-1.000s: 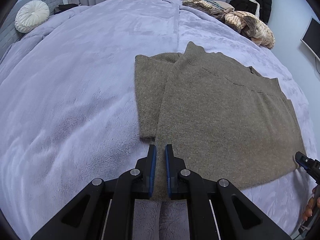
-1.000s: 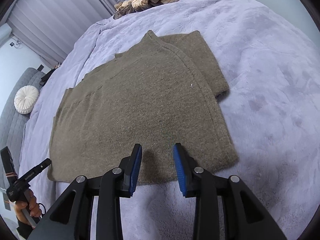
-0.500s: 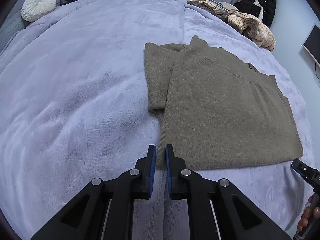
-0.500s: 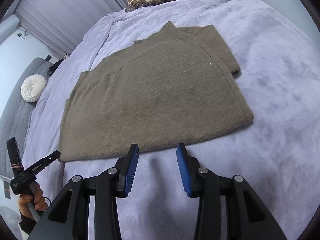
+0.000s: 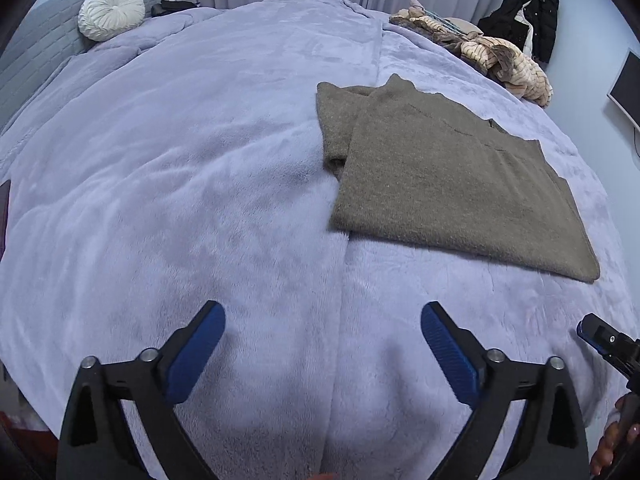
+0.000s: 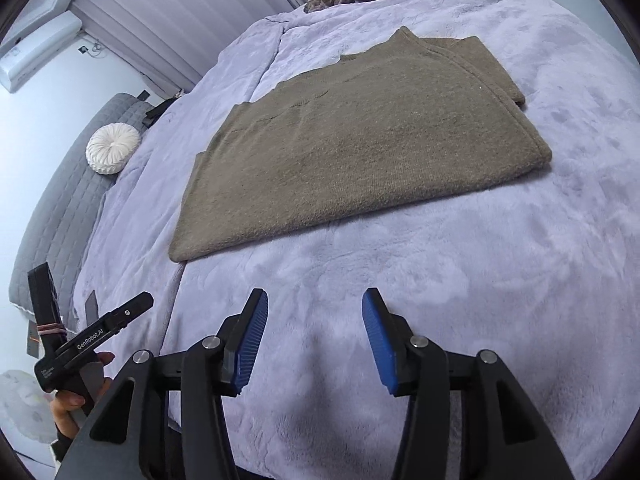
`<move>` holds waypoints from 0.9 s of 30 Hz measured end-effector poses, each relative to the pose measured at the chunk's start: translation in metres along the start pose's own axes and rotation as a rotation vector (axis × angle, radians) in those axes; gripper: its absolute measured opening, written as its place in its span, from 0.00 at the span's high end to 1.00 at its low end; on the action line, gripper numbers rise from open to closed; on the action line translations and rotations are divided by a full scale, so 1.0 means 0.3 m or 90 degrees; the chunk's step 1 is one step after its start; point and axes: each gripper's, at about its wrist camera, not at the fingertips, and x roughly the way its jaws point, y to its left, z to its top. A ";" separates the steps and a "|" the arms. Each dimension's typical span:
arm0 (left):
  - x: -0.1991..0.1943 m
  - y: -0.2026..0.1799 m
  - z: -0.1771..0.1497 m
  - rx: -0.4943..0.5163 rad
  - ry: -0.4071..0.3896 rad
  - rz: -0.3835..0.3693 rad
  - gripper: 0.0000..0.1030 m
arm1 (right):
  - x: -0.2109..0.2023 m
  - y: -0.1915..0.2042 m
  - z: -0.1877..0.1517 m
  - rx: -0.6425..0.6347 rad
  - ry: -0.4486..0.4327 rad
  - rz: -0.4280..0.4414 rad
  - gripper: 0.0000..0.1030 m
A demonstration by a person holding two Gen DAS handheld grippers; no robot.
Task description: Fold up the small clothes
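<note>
Both claws were released and empty: left claw point(image 5: 322, 354) had just sprung to its widest, right claw point(image 6: 314, 342) had just been widening to roughly half spread, with nothing but bed cover showing between the blue pads of either.

Sweater point(image 5: 448, 184), olive-brown knit, lay flat on the lavender bed point(image 5: 200, 200), already doubled over: 1 sleeve tucked under at the left side in the left view, the near edge a rounded fold. My read: light, soft, floppy, no stiffness, fuzzy surface so the pads should not slip; thick at the fold, so a pinch must catch all layers or the stack will shear. Best grip points look like the 2 near corners of the folded edge, 1 per claw, then lift evenly.

Relative to the claws: sweater sat ahead of and clear of both, not touching. From the left claw it lay ahead and to the right; from the right claw, ahead and slightly left.

Further out: pile of clothes point(image 5: 500, 56) at the far bed edge, round white cushion point(image 5: 111, 12) near the headboard.
</note>
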 end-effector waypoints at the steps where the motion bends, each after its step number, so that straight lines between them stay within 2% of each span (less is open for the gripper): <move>1: -0.002 0.002 -0.010 -0.003 -0.004 0.003 0.01 | -0.006 -0.001 -0.010 0.003 0.001 0.003 0.46; 6: 0.052 0.002 0.016 0.008 0.011 0.002 0.01 | 0.040 0.017 -0.003 0.023 0.026 0.047 0.32; 11: 0.127 0.006 0.095 0.015 0.030 0.018 0.01 | 0.191 0.098 0.080 0.022 0.068 0.093 0.32; 16: 0.189 0.025 0.171 0.000 0.081 0.044 0.01 | 0.355 0.173 0.178 0.037 0.144 0.094 0.32; 19: 0.212 0.030 0.207 -0.015 0.122 0.051 0.01 | 0.406 0.209 0.216 0.038 0.190 0.083 0.32; 23: 0.196 0.023 0.265 -0.021 0.161 0.063 0.01 | 0.417 0.231 0.252 0.064 0.239 0.073 0.32; 27: 0.157 0.014 0.335 -0.009 0.171 0.066 0.01 | 0.370 0.244 0.309 0.088 0.238 0.065 0.32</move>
